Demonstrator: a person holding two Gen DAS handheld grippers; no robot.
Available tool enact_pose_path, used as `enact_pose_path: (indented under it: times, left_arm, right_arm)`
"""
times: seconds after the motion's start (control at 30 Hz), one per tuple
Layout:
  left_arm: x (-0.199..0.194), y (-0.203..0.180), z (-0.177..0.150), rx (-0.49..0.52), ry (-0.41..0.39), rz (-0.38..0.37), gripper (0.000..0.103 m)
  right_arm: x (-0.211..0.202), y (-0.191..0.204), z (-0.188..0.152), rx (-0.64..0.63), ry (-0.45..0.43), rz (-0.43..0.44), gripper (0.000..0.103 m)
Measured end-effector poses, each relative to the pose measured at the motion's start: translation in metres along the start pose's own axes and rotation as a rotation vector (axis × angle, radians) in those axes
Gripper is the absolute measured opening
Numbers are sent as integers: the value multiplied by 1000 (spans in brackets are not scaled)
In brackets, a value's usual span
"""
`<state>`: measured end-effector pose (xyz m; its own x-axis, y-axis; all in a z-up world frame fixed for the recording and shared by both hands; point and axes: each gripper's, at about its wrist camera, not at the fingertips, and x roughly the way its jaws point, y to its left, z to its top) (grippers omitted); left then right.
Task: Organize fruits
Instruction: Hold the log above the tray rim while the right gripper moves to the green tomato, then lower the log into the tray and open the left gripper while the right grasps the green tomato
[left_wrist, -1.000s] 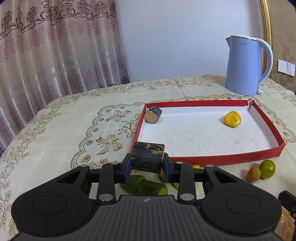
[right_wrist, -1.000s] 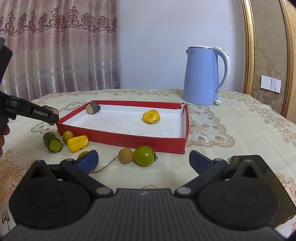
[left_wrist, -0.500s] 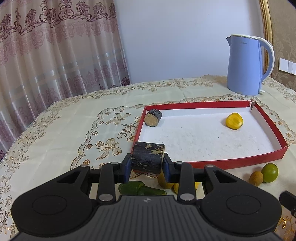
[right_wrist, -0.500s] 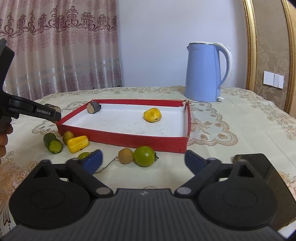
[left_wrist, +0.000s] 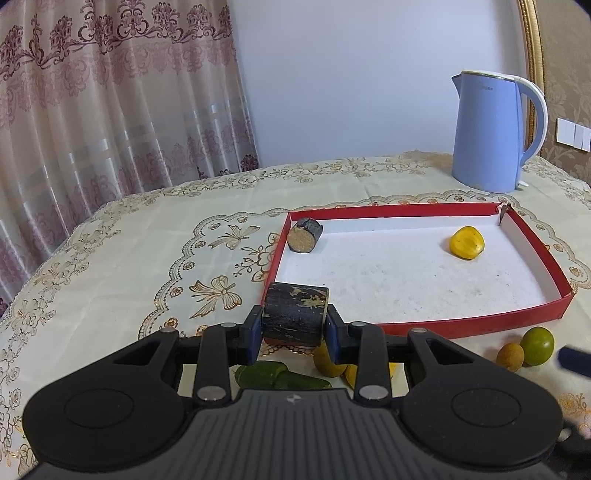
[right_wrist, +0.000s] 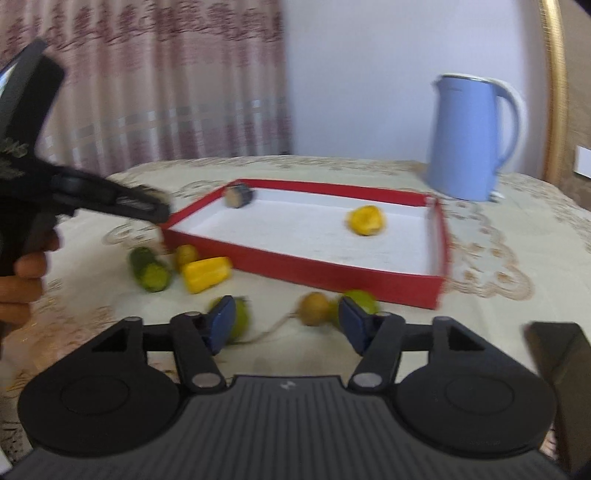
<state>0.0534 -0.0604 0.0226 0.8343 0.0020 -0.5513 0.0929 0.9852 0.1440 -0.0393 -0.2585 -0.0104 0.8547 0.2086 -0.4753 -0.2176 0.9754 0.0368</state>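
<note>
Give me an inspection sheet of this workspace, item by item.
Surface: embroidered cream tablecloth.
Job's things: red tray holds a dark cylinder piece and yellow fruit; cucumber, yellow piece, brown fruit, green fruit outside.
Clutter: blue kettle.
Grippers: left hand-held gripper shut on a dark cylinder; right hand-held gripper closing, nothing gripped.
Cables: nothing seen.
Surroundings: curtain, wall.

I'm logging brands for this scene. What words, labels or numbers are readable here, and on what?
Nothing reads clearly.
kettle: faint small print below the rim, too small to read.
left gripper: white lettering along its side in the right wrist view, too blurred to read.
</note>
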Motion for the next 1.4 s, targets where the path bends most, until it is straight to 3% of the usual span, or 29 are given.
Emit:
enact_pose_path:
  times: [0.23, 0.33, 0.47, 0.57, 1.0, 1.4]
  left_arm:
    - [0, 1, -1, -2, 1, 1, 33]
    - [0, 2, -2, -3, 0, 1, 33]
    - [2, 6, -2, -9, 5, 0, 33]
    - [4, 7, -2, -7, 7, -1, 33]
    - [9, 1, 6, 10, 1, 10, 33]
    - [26, -24, 32, 62, -18, 29, 33]
  right_arm:
    - [23, 26, 6, -91, 45, 69, 50]
    - [33, 31, 6, -112, 76, 64, 46]
    - [43, 32, 3, -125, 114, 57, 34]
    - [42, 32, 3, -120, 116, 52, 33]
    - [7, 14, 14, -36, 8, 24, 33]
    - [-11, -5, 18, 8, -35, 5, 33]
